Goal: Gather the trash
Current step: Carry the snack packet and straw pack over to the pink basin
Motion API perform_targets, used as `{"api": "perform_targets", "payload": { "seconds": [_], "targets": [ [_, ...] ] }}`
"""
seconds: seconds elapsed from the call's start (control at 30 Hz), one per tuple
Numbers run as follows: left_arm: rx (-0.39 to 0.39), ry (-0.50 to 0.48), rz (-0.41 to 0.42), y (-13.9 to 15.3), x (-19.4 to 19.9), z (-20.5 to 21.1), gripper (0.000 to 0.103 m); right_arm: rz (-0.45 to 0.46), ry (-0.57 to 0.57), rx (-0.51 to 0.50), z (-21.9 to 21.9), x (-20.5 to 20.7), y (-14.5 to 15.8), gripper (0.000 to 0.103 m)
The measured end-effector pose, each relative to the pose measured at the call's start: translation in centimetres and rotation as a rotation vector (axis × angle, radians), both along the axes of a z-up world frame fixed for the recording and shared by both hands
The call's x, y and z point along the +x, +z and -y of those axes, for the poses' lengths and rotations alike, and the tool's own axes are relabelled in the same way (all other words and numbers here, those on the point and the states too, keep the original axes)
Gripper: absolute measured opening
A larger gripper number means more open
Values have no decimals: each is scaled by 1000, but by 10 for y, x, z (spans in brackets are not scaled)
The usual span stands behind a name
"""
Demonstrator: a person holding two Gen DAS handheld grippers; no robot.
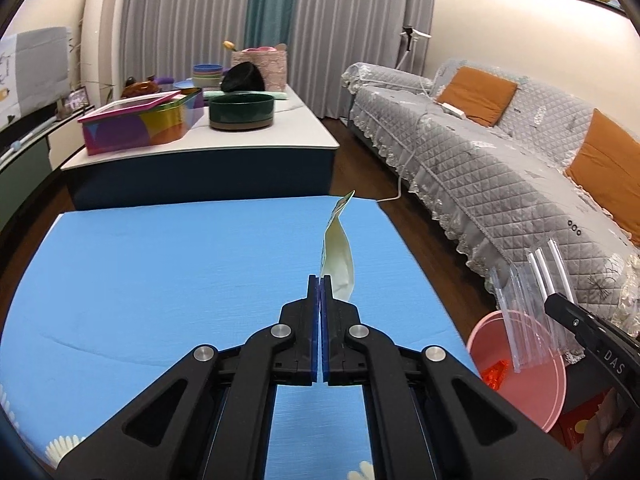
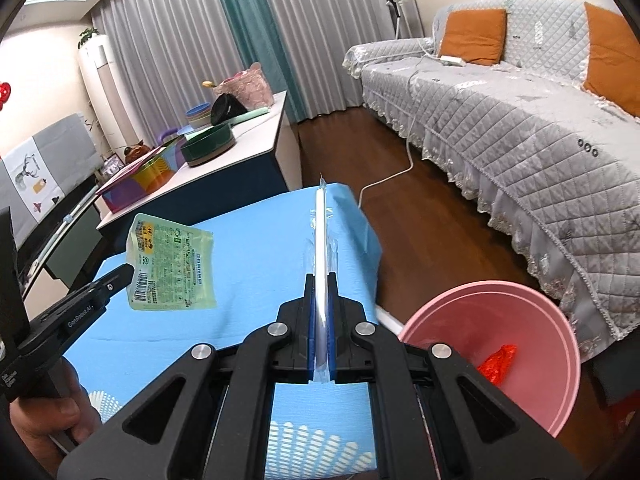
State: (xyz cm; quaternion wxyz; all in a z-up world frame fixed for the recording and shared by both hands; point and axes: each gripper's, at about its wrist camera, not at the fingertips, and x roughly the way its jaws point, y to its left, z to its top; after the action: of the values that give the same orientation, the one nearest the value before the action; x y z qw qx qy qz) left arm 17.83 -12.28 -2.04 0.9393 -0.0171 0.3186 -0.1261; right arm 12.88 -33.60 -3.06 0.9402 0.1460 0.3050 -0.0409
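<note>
My left gripper [image 1: 321, 280] is shut on a pale green printed pouch [image 1: 339, 260], held edge-on above the blue cloth; the pouch's printed face shows in the right wrist view [image 2: 172, 266]. My right gripper [image 2: 321, 280] is shut on a clear plastic wrapper with white straws [image 2: 321, 240], also seen in the left wrist view [image 1: 528, 300] above the bin. A pink bin [image 2: 532, 340] stands on the floor to the right of the table, with a red wrapper [image 2: 498, 362] inside it.
A blue cloth [image 1: 180, 280] covers the near table. Behind it a white-topped table [image 1: 280, 136] carries a colourful box [image 1: 144, 120], a dark green bowl [image 1: 242, 112] and other dishes. A grey quilted sofa [image 1: 500, 168] lines the right; a white cable [image 2: 384, 182] lies on the wood floor.
</note>
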Motion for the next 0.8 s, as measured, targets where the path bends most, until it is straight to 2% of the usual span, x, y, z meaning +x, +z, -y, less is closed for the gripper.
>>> {"api": "perform_targets", "payload": {
  "seconds": [0.23,0.57,0.8],
  "targets": [
    [-12,-70,-1,0,-5,29,1,8,-47,-15,24,-11,2,5],
    [-45,-252,8,-2,-30,93,1,0,-134,-43,62,-33,1,5],
    [-64,-361,-15,-8,-44,131,1,-18,-198,-54,88,-47,-2,5]
  ]
}}
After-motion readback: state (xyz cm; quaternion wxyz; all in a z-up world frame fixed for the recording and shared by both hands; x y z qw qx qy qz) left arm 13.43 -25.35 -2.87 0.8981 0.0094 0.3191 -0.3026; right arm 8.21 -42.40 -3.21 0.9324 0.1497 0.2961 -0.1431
